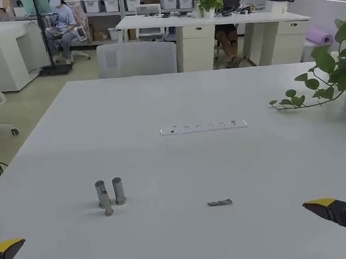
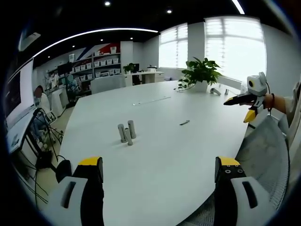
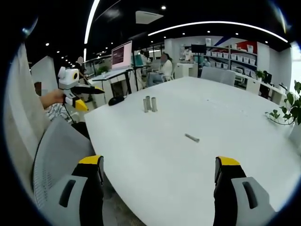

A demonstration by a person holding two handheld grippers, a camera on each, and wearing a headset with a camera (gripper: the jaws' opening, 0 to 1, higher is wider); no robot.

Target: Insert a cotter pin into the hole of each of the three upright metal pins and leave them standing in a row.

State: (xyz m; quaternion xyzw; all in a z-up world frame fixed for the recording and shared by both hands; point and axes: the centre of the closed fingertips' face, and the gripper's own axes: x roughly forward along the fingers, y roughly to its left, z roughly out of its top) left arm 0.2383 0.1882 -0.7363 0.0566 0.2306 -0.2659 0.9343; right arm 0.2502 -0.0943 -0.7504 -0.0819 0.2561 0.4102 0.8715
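- Metal pins [image 1: 109, 196], three of them, stand upright in a tight cluster on the white surface [image 1: 233, 161], left of its middle. In the head view two stand side by side and the third just in front, a bunch rather than a row.
- Cotter pins [image 1: 220, 203] show as one small silvery piece lying flat to the right of the cluster, well apart from it. It is too small to tell how many there are.
- Left gripper [image 2: 160, 162]: its own view shows both yellow-tipped fingers [image 2: 90, 162] wide apart with nothing between them, held over the near edge of the surface, well short of the metal pins. In the head view one finger tip pokes in at the lower left corner.
- Right gripper [image 3: 160, 162]: fingers [image 3: 229, 162] likewise spread and empty, with the cotter pins ahead of them on the surface. In the head view it enters at the lower right.
- The gripper views add what lies off to the sides: each catches the other gripper held up in a hand, and a grey mesh chair back [image 2: 268, 146] beside the surface.
- The head view gives the clearest look at a white power strip [image 1: 203, 127] lying flat farther back on the surface.
- A white pot [image 2: 201, 87] near the far edge holds a leafy green plant [image 2: 200, 70].
- Storage bins [image 1: 101, 5] line shelves at the back of the room; what they hold cannot be made out.
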